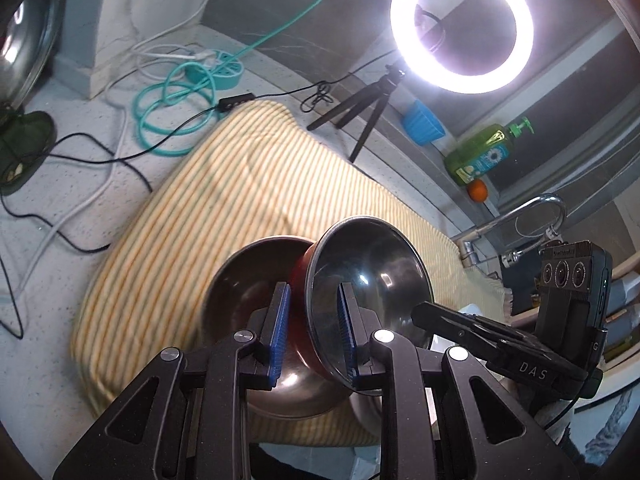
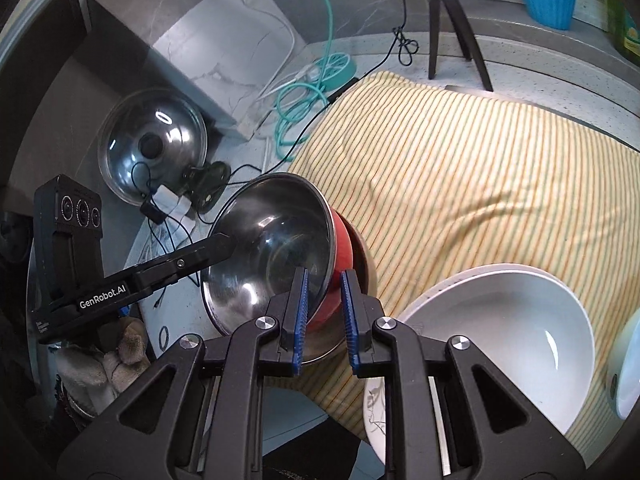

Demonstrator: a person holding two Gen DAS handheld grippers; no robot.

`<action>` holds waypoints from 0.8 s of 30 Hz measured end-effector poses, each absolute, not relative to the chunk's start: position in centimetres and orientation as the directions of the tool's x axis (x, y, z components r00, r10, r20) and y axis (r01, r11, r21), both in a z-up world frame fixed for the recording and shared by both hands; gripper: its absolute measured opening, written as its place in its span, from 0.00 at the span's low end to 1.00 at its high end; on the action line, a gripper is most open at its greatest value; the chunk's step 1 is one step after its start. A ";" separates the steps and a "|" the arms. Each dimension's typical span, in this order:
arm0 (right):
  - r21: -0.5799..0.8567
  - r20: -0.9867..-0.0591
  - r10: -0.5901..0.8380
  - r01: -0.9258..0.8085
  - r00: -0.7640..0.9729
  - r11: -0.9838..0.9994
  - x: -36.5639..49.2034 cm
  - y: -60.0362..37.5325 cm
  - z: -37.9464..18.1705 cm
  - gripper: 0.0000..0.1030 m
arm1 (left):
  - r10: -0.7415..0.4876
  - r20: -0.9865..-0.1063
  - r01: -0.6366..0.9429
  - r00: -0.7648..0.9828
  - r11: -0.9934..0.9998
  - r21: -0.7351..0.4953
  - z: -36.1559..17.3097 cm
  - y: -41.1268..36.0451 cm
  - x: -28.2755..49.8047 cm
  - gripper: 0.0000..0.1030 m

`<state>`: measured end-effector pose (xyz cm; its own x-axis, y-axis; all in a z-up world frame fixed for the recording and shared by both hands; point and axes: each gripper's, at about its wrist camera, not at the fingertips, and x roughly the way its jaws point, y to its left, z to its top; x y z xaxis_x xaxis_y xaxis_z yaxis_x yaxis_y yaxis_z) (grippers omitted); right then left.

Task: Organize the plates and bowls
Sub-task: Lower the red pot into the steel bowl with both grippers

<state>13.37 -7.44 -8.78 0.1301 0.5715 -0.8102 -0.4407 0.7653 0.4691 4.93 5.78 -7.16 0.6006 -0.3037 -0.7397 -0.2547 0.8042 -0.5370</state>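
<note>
A bowl, red outside and steel inside (image 1: pixel 372 276) (image 2: pixel 272 248), hangs tilted over the striped cloth (image 1: pixel 240 184) (image 2: pixel 460 160). My left gripper (image 1: pixel 313 332) is shut on its rim, one blue pad on the red wall and one inside. My right gripper (image 2: pixel 325 320) is shut on the opposite rim. Each gripper shows in the other's view: the right gripper (image 1: pixel 424 314), the left gripper (image 2: pixel 222 246). A second steel bowl (image 1: pixel 240 288) (image 2: pixel 363 264) lies right behind the red one, touching it. A white bowl (image 2: pixel 512 332) rests on a plate (image 2: pixel 376 408) at the right.
A lit ring light (image 1: pixel 462 24) on a black tripod (image 1: pixel 360 108) stands beyond the cloth. Teal and black cables (image 1: pixel 168 108) lie on the counter. A steel pot lid (image 2: pixel 154 144) leans at the left. A blue cup (image 1: pixel 422 122), green soap bottle (image 1: pixel 480 152) and faucet (image 1: pixel 532 212) are at the right.
</note>
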 end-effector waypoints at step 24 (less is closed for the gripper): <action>0.335 -0.890 0.446 -0.519 0.100 0.786 13.5 -3.9 -12.5 0.17 | -0.246 -0.822 -0.292 0.513 0.851 -0.437 -10.4 5.9 4.5 0.20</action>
<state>13.48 -3.92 -12.54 0.0999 0.4456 -0.8897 -0.5190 0.7862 0.3355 4.45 5.93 -10.40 0.5128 -0.2464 -0.8224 -0.2917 0.8509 -0.4368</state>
